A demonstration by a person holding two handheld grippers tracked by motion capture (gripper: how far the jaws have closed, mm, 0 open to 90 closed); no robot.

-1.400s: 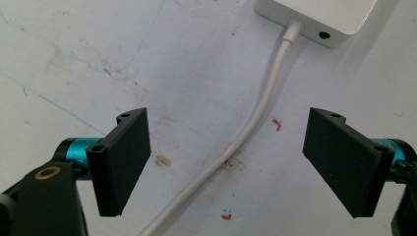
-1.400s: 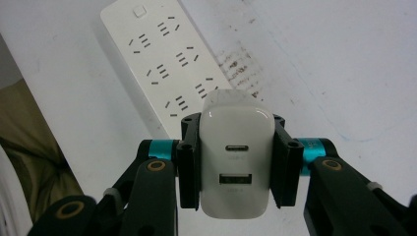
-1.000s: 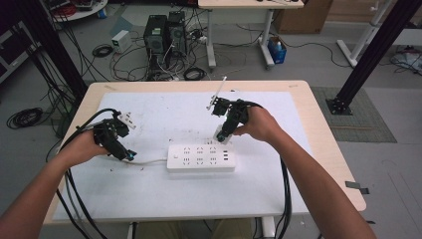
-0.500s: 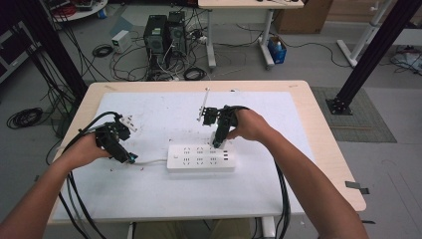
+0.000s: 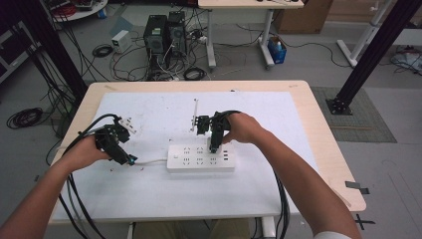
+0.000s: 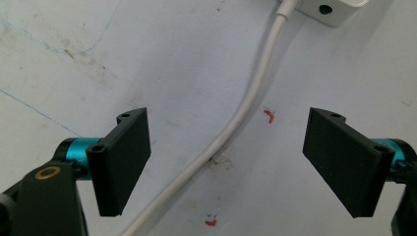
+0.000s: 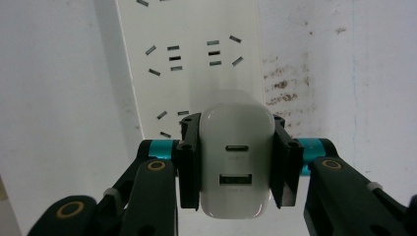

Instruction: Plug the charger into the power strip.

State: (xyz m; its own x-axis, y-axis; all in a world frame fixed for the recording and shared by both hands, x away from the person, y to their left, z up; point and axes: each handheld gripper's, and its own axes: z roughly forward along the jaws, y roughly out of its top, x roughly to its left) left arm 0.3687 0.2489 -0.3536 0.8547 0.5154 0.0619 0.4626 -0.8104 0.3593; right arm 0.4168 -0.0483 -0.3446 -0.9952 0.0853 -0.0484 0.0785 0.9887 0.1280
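Note:
A white power strip lies flat on the white table mat, its white cable running off to the left. My right gripper hangs just above the strip's right part, shut on a white USB charger whose two ports face the camera. Under the charger the power strip shows its socket slots. My left gripper rests low at the left, open, its two black jaws wide apart on either side of the cable and touching nothing.
The wooden table is covered by a white mat with scuffs and small red marks. Black cables trail from both grippers over the table's near edge. On the floor beyond stand computer towers and loose cords.
My right gripper has carried the charger leftward and down from above the mat to just over the strip. The left gripper has barely shifted.

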